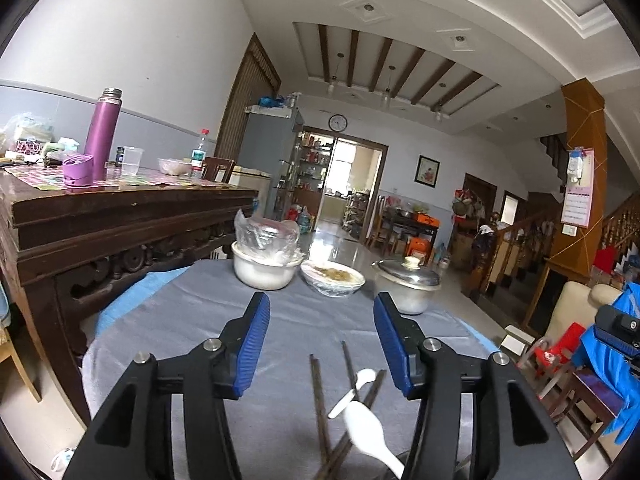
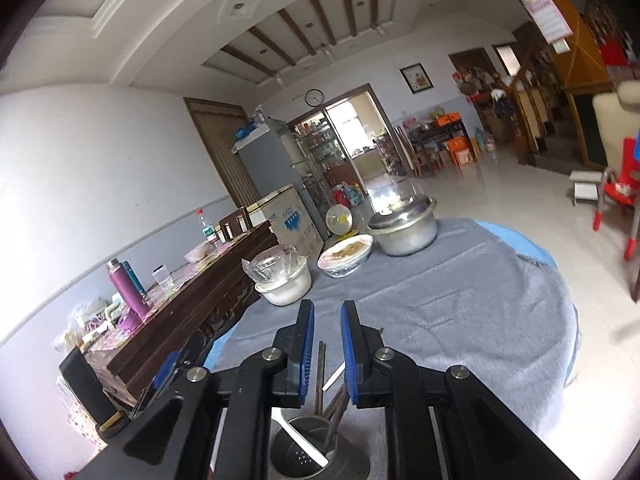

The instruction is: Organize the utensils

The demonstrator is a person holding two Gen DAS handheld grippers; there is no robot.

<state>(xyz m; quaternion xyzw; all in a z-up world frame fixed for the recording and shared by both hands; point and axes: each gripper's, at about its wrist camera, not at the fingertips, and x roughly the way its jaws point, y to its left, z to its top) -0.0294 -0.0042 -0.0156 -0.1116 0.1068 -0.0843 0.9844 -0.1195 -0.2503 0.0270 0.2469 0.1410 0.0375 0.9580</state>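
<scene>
Three dark chopsticks (image 1: 318,396) and two white spoons (image 1: 370,430) stand together in one metal holder (image 2: 310,446), counted from the left wrist view. On the grey-clothed table (image 2: 460,304) sit three food vessels: one white pot (image 1: 264,268) with plastic-wrapped contents, one wrapped bowl (image 1: 334,278) and one lidded metal pot (image 1: 408,284). The wooden side table (image 1: 120,204) carries one purple flask (image 1: 102,132), one clear cup (image 1: 132,160) and one water bottle (image 1: 199,152)

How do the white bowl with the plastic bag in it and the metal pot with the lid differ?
The white bowl is opaque white and open-topped, with crumpled clear plastic sticking out; the metal pot is shiny metal and closed by a lid with a pale knob. In the left view the bowl stands on the left of the row of dishes, the pot on the right. Both sit at the far edge of the grey cloth.
</scene>
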